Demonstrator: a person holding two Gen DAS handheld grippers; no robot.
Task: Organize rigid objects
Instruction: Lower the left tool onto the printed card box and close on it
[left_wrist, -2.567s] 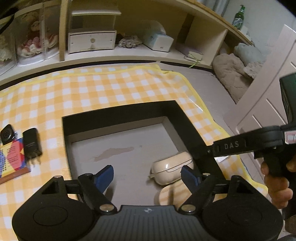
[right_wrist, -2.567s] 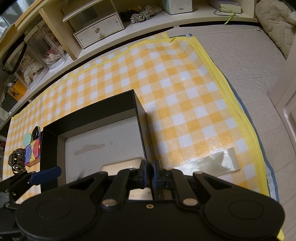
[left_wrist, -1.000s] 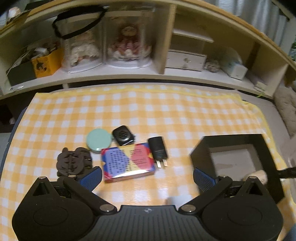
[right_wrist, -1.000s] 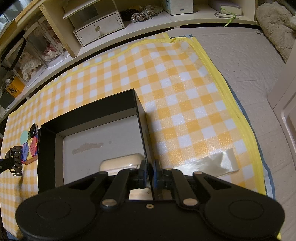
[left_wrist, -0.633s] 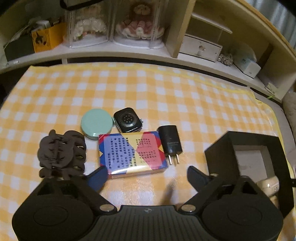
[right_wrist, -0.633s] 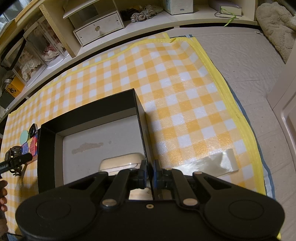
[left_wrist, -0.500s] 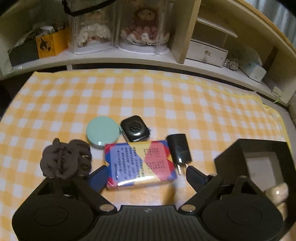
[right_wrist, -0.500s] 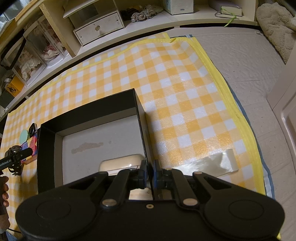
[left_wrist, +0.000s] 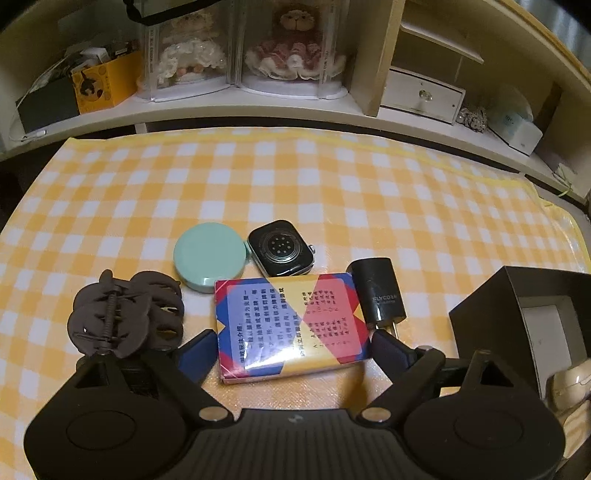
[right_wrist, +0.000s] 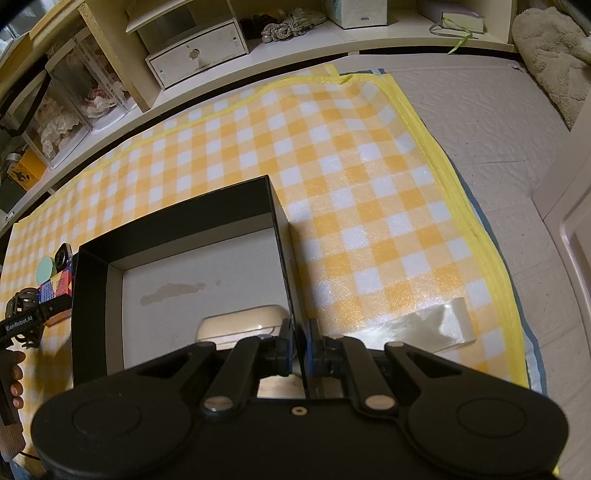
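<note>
A: How does the left claw (left_wrist: 291, 345) stand?

B: Its 2 blue-tipped fingers (left_wrist: 197, 349) are spread wide, 1 on either side of the colorful card box (left_wrist: 290, 326), whose near end lies between them. Whether they touch its sides I cannot tell.

A: What else lies around that claw?

B: Just ahead of it and to the left, a brown hair clip (left_wrist: 123, 317) sits close beside the left finger. Farther ahead are a mint round case (left_wrist: 209, 261) and a black smartwatch body (left_wrist: 281, 253), face down, side by side and touching. Ahead and to the right, a black charger plug (left_wrist: 378, 291) lies against the card box's right edge, its prongs pointing back toward the right finger. All of it rests on the yellow checkered mat (left_wrist: 332, 184).

A: And the right claw (right_wrist: 300, 343)?

B: Pressed together on the right wall of the black box (right_wrist: 177, 225), 1 finger inside, 1 outside.

A: Anything in the box?

B: A cream earbud case (right_wrist: 240, 323) lies on the grey floor of the box, just left of that claw and close to the pinched wall. To the claw's right, a strip of clear tape (right_wrist: 424, 325) lies at the mat's edge.
</note>
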